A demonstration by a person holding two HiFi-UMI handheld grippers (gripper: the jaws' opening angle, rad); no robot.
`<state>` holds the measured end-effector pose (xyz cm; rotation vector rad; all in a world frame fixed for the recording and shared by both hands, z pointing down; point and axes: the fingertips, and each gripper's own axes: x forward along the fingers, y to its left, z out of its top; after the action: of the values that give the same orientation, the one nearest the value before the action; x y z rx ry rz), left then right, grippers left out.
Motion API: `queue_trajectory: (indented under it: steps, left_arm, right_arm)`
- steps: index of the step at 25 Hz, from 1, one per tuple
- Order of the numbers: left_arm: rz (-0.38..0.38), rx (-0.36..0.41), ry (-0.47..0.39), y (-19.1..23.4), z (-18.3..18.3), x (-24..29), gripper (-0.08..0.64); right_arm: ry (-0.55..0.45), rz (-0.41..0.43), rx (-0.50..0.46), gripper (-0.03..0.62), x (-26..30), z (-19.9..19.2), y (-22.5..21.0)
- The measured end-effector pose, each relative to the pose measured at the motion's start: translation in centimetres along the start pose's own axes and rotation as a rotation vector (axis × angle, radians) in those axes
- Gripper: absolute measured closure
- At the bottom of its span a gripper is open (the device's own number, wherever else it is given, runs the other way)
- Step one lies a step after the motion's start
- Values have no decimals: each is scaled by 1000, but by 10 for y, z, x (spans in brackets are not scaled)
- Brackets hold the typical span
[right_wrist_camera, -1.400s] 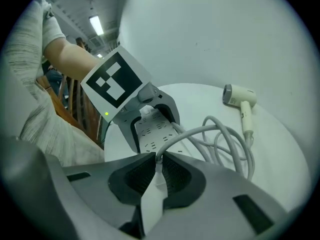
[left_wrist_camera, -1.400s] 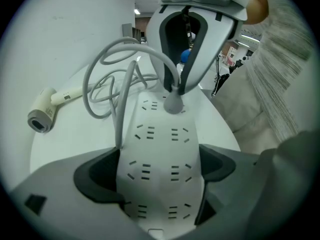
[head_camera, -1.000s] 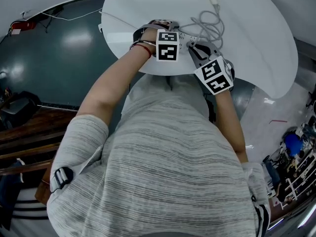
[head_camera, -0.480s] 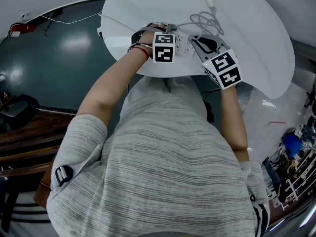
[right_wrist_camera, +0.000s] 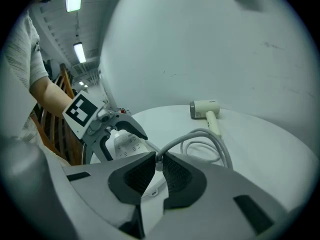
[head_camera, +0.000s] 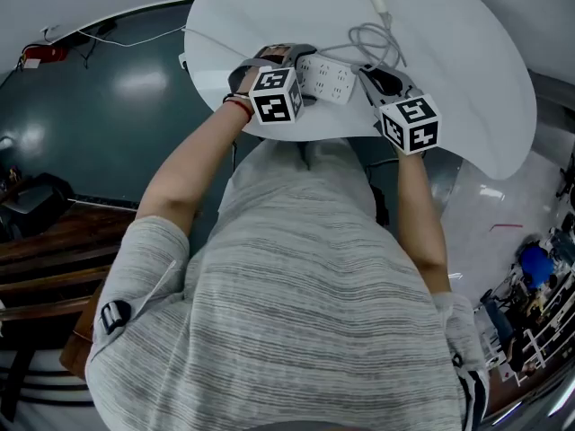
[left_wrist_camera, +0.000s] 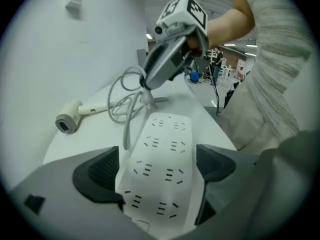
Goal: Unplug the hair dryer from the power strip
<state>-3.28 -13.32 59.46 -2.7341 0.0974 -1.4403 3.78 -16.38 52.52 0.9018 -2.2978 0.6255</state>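
A white power strip [left_wrist_camera: 162,174] lies between the jaws of my left gripper [left_wrist_camera: 157,166], whose pads press on both its long sides. Every socket I can see on it is empty. My right gripper [right_wrist_camera: 159,169] is shut on the small white plug [right_wrist_camera: 159,164] at the end of the grey cable [right_wrist_camera: 210,139], a short way off the strip's far end. The cable coils back to the cream hair dryer [right_wrist_camera: 205,109], which lies on the white round table [head_camera: 467,88]. In the head view the strip [head_camera: 325,79] sits between the left gripper [head_camera: 301,61] and the right gripper [head_camera: 367,72].
The table's near edge is right under both hands, against the person's body. A thin white cord [head_camera: 216,39] runs left from the strip across the table. Dark floor lies to the left, with wooden furniture [head_camera: 36,250] lower left.
The right gripper has rolled and drawn to the right, away from the strip, taking the plug with it. The left gripper turned and shifted slightly left, so more of the strip shows between the two.
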Motion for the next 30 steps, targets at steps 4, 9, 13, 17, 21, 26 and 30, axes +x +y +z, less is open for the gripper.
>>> queue_trajectory:
  steps: [4,9,13,17,21,26,30]
  left_arm:
    - [90,-117,-141,2,17,-24,83]
    - [173,-251,-286,-1,33,-50,87]
    - [186,-346,-382,-2,47,-61,236]
    - [166,-409,-452,-5,59,-72,541]
    - [143,-474,-492,-11,63,-78,552]
    - [141,-521,-507,-20,60,-83,552]
    - [151,-576,-545,-20,59,-91,552]
  right_arm:
    - [-29,-37,8,535,5,-7,-3]
    - [-101,-91,35,535,8,-14,-11]
    - [-106,-113,19,535,15,-20,-13]
    - [-82,-117,-9,534,19,-22,-9]
    - [-48,-129,4,522,18,-29,-7]
    - [-48,-166,56,518,4,-34,-8]
    - [-79,-201,91,518,-15,-37,-7]
